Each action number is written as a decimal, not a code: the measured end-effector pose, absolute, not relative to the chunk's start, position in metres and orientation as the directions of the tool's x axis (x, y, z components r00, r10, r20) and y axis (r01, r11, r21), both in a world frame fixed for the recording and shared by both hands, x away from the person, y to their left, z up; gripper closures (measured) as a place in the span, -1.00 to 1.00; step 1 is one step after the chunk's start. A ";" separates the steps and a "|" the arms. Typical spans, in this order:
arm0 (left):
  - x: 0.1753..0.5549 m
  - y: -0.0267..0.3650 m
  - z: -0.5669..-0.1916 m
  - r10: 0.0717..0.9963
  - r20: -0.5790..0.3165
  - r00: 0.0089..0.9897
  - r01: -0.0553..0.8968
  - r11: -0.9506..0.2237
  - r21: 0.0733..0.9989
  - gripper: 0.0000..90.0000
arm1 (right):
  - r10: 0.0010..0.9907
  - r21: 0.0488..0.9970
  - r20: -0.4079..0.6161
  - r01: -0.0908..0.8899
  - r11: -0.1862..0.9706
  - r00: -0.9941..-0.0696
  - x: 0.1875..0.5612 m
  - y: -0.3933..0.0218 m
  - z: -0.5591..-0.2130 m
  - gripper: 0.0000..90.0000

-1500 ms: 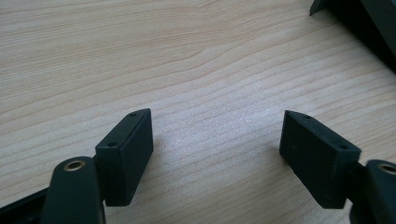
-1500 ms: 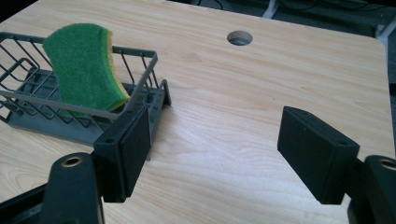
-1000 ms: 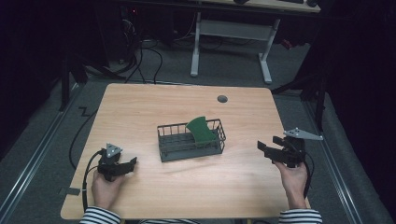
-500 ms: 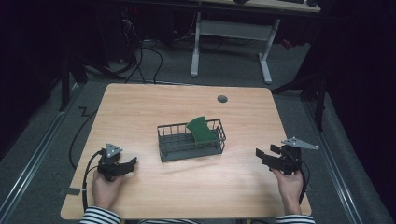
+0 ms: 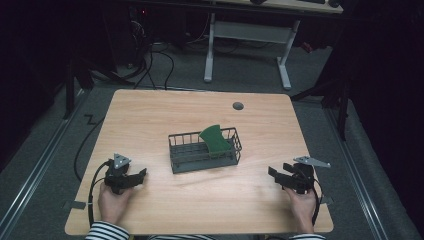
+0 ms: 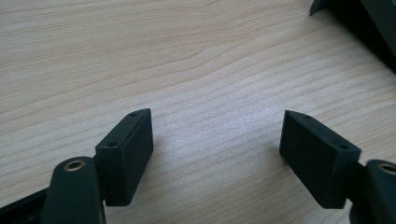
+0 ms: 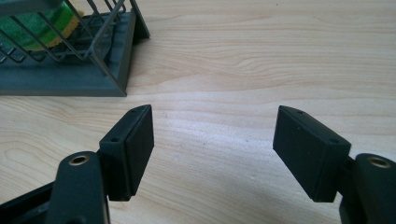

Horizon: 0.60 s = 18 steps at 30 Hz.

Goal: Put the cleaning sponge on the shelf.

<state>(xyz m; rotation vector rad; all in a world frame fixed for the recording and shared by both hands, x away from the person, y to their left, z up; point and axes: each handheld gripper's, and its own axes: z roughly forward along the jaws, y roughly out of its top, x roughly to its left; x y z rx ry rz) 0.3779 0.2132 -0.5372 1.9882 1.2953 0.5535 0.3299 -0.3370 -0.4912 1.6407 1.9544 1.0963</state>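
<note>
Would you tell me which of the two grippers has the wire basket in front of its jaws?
The right gripper: its own view shows the wire basket with the green sponge ahead, while the left gripper faces mostly bare table.

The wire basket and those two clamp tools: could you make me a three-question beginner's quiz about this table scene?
1. True or false: the green sponge lies on the bare table, outside the wire basket.
2. What is between the jaws of the right gripper? A) the sponge B) a basket wire C) nothing
3. Which gripper is closer to the sponge's end of the basket, the left gripper or the right?

Key
1. False: it leans inside the basket, at its right end in the high view.
2. C: the jaws stand open over bare wood.
3. The right one.
</note>
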 end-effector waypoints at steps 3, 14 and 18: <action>0.378 0.213 -0.537 0.911 -0.018 0.411 0.617 -0.264 0.742 -0.41 | 0.947 0.739 0.199 0.673 0.023 -0.251 0.330 -0.336 -0.497 -0.35; 0.378 0.213 -0.537 0.911 -0.018 0.411 0.617 -0.264 0.741 -0.41 | 0.958 0.715 0.173 0.698 0.037 -0.228 0.331 -0.331 -0.520 -0.35; 0.378 0.213 -0.537 0.911 -0.017 0.411 0.617 -0.264 0.741 -0.41 | 0.965 0.719 0.147 0.694 0.047 -0.217 0.330 -0.330 -0.527 -0.33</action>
